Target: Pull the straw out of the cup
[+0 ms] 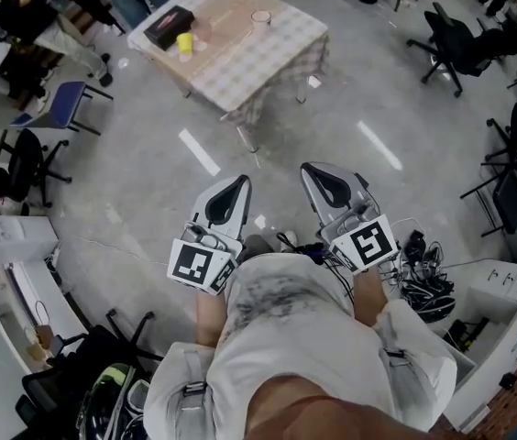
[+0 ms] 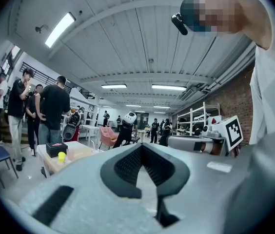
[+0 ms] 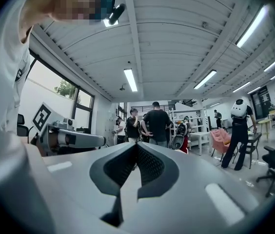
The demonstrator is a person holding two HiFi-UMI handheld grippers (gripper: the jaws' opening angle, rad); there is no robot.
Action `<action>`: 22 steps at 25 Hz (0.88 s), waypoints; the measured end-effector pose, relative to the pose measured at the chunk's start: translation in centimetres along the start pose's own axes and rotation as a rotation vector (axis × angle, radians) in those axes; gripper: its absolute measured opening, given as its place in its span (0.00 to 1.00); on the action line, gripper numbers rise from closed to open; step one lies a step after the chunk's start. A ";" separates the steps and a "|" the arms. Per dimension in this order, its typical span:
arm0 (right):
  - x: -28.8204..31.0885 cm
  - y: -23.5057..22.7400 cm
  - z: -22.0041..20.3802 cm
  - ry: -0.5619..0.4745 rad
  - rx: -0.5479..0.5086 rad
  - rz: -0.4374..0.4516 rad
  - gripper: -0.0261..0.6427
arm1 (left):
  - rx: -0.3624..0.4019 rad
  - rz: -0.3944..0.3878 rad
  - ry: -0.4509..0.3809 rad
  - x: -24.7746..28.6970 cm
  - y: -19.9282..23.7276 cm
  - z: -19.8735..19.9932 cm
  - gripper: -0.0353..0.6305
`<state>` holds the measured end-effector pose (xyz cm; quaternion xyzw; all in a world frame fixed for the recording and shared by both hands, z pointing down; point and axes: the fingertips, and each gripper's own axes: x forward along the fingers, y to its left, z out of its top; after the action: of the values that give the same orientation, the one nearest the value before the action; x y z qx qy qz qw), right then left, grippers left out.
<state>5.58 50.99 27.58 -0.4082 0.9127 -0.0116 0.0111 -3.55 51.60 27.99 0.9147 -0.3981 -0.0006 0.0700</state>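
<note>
No readable text, no legible labels, brands, numbers or signs

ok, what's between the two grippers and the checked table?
Head view: only bare grey floor with lamp reflections between the left gripper, right gripper and the table.

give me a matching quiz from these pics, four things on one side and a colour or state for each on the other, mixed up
Things:
1. box on the table
2. small object beside the box
3. chair left of the table
4. right gripper

Colour or state:
a. yellow
b. shut, nothing between the jaws
c. black
d. blue

Pairs: 1-c, 2-a, 3-d, 4-b
</note>
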 end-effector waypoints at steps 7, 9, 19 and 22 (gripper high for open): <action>0.9 -1.5 -0.6 0.014 0.004 -0.001 0.05 | 0.019 0.012 0.011 1.7 0.9 -0.2 0.06; 1.8 -1.9 -0.9 0.024 0.000 -0.004 0.05 | 0.018 0.007 0.013 2.4 1.7 -0.3 0.06; 8.7 -5.3 -1.0 0.040 -0.019 -0.059 0.06 | 0.054 -0.036 0.003 7.2 8.3 0.8 0.06; 11.0 -6.1 -1.6 0.067 -0.016 -0.073 0.06 | 0.052 -0.047 0.004 8.3 10.7 0.9 0.06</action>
<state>2.73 38.77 29.29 -0.4407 0.8972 -0.0181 -0.0231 -5.76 38.23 28.89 0.9252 -0.3764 0.0097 0.0470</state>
